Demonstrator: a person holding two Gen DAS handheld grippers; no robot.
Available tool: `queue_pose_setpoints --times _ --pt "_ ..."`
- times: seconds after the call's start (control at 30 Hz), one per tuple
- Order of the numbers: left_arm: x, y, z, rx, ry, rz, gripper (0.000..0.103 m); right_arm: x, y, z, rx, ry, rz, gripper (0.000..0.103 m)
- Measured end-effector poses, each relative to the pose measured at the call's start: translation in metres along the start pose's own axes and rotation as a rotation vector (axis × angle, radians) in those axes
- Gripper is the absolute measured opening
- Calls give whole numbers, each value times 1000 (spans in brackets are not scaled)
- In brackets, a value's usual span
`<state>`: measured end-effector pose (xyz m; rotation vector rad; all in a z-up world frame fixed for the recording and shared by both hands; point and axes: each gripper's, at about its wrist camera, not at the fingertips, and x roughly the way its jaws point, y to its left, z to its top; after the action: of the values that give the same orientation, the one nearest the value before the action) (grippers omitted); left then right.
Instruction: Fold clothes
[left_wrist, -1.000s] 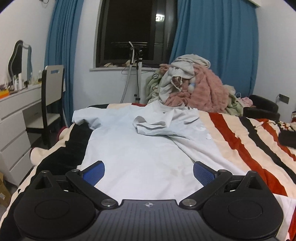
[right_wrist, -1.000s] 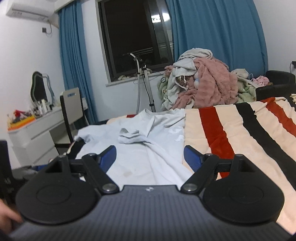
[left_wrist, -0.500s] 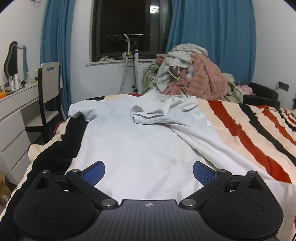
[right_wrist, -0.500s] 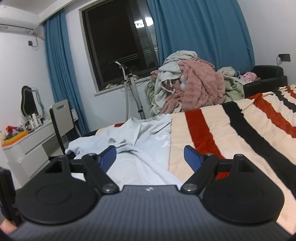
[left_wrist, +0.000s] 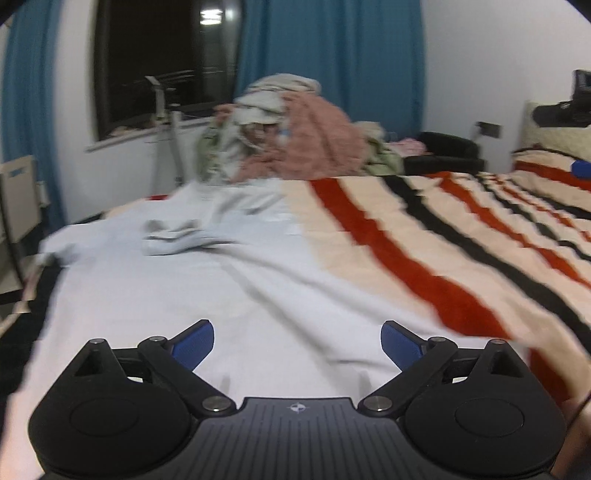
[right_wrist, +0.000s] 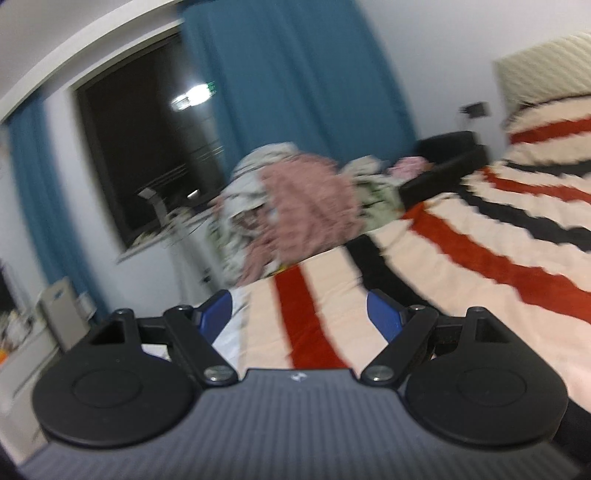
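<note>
Bedroom, striped blanket (left_wrist: 424, 266) on the bed, blue curtains (left_wrist: 332, 74) and a dark window behind. My left gripper (left_wrist: 297, 343) is over the near end of the pale shirt (left_wrist: 177, 295); jaws spread wide and just starting to close, nothing between them, pads not on the cloth. My right gripper (right_wrist: 299, 314) is spread too, empty, over bare blanket with only a sliver of shirt behind its left finger. The shirt lies mostly flat ahead of my left gripper, with a crumpled lump at its far end. Looks like no fold made yet, so the whole job is left, plus the clothes pile (left_wrist: 295, 136) beyond the bed. Both views are motion-blurred; can't make out collar or sleeves, and the shirt's near hem is hidden under my left gripper.
</note>
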<state>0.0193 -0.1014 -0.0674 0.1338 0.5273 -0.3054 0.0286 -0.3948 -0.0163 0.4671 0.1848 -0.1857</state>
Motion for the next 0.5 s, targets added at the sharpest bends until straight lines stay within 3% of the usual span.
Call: queue_pose_setpoints --times 0.1,0.17,0.27,0.4,0.5 --pt "13 -35 3 -5 15 -89 94 5 -23 2 75 19 -38 83" --pt "27 -58 2 -16 49 -171 80 8 -34 1 103 37 -50 83" --pt "43 -86 -5 -15 90 -295 76 8 -42 -1 110 42 -72 83" --pt "59 -115 -16 64 108 -355 72 6 -49 -5 135 43 -76 83" --pt "73 -132 -22 109 115 -392 60 9 -48 -7 132 52 -79 83"
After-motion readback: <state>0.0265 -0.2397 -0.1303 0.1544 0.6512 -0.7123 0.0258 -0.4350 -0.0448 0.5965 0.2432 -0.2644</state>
